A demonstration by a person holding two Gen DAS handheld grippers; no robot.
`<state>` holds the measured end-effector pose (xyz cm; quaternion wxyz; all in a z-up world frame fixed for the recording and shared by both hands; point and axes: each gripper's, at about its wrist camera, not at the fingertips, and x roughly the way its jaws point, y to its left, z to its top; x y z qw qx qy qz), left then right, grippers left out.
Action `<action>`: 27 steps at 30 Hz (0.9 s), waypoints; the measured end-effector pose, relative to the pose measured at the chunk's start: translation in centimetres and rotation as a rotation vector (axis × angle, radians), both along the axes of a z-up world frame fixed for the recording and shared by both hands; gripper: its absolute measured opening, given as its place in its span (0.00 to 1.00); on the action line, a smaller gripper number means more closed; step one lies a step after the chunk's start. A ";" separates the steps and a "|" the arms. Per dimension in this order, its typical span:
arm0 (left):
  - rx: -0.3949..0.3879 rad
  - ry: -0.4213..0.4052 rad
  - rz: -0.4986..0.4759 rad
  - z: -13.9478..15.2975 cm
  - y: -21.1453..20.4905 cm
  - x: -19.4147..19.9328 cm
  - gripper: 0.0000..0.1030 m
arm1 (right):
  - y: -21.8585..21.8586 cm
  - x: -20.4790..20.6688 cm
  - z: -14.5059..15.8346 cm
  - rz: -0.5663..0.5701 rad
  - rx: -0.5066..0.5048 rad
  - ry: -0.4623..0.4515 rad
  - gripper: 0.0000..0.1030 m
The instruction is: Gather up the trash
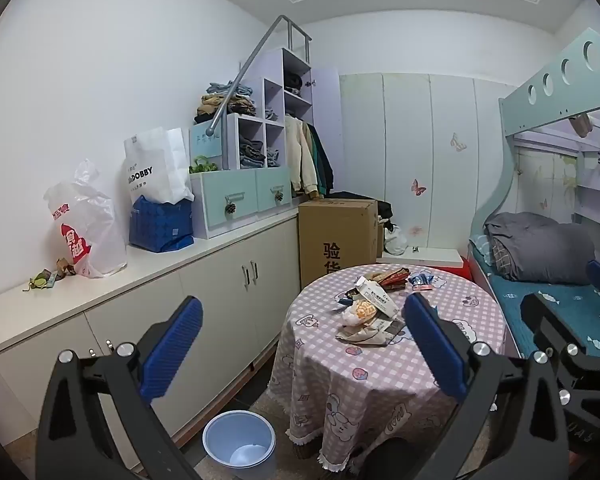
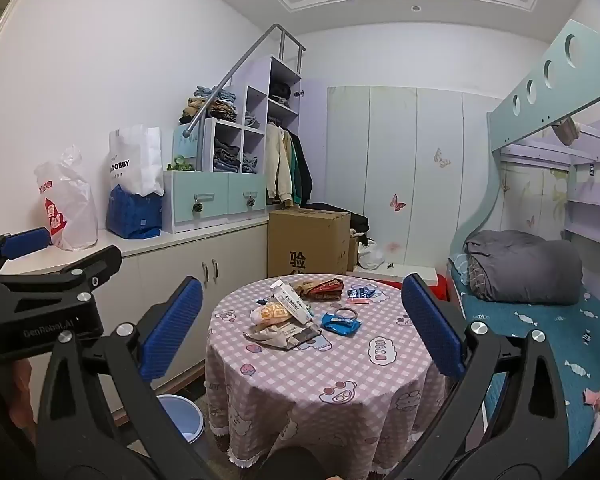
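A round table with a pink checked cloth (image 1: 380, 384) (image 2: 332, 376) carries a heap of trash: a white milk carton (image 1: 374, 294) (image 2: 290, 298), a yellow bread wrapper (image 1: 360, 312) (image 2: 270, 314), crumpled paper (image 2: 276, 336), red-brown snack wrappers (image 1: 392, 277) (image 2: 320, 288) and a blue wrapper (image 2: 340, 324). A pale blue bin (image 1: 240, 442) (image 2: 182, 416) stands on the floor left of the table. My left gripper (image 1: 302, 346) is open and empty, short of the table. My right gripper (image 2: 302, 326) is open and empty, also short of it.
A white cabinet counter (image 1: 148, 268) runs along the left wall with plastic bags (image 1: 86, 224) and a blue bag (image 1: 162, 222). A cardboard box (image 1: 336, 236) stands behind the table. A bunk bed (image 1: 560, 300) is on the right.
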<state>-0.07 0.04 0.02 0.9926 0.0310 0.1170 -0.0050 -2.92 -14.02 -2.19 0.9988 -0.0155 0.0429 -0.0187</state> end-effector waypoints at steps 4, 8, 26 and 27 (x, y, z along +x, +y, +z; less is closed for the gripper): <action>0.003 0.003 -0.003 0.0 0.0 -0.1 0.96 | -0.1 0.0 0.0 0.004 0.004 0.002 0.95; 0.001 0.006 -0.004 0.0 0.0 0.0 0.96 | -0.3 -0.2 0.0 0.006 0.009 0.000 0.95; 0.007 0.005 -0.006 0.1 0.6 -0.7 0.96 | 0.1 0.3 -1.2 0.010 0.000 0.016 0.95; 0.007 0.006 -0.007 0.1 0.7 -0.8 0.96 | 0.1 0.3 -1.3 0.010 0.000 0.016 0.95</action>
